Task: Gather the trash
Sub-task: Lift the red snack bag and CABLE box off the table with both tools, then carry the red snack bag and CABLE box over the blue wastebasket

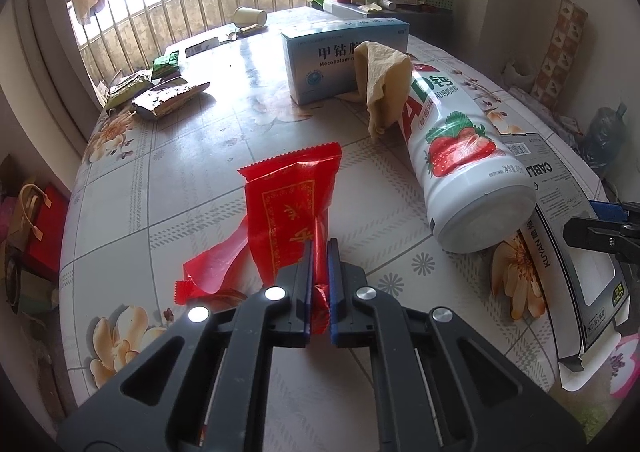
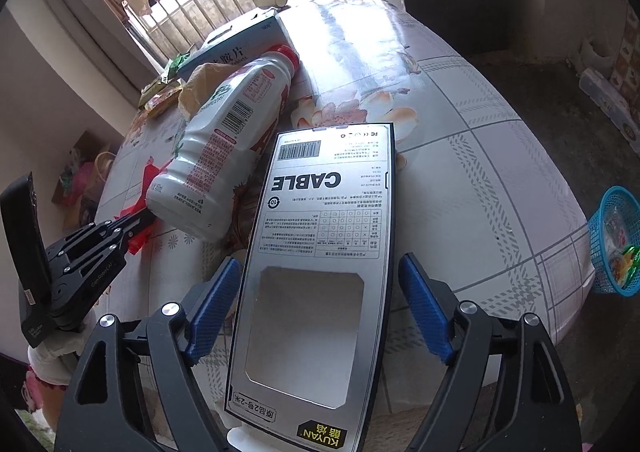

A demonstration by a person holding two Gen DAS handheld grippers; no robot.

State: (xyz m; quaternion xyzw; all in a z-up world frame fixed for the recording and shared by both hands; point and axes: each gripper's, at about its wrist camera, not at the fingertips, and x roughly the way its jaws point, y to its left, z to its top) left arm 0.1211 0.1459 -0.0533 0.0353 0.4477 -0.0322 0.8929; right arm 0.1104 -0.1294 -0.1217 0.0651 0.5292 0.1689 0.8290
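Left hand-held gripper (image 1: 319, 252) is closed on the red wrapper (image 1: 292, 212) just left of the bottle (image 1: 460, 156), so lift it straight up, while right hand-held gripper (image 2: 320, 308), wide open around the cable box (image 2: 320, 252) right of the bottle, should close evenly on its sides.

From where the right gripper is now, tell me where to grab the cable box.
Grip the cable box across its long side edges near the cut-out window, coming from above. It lies flat and narrow between the open right gripper, so the fingers probably already straddle it.
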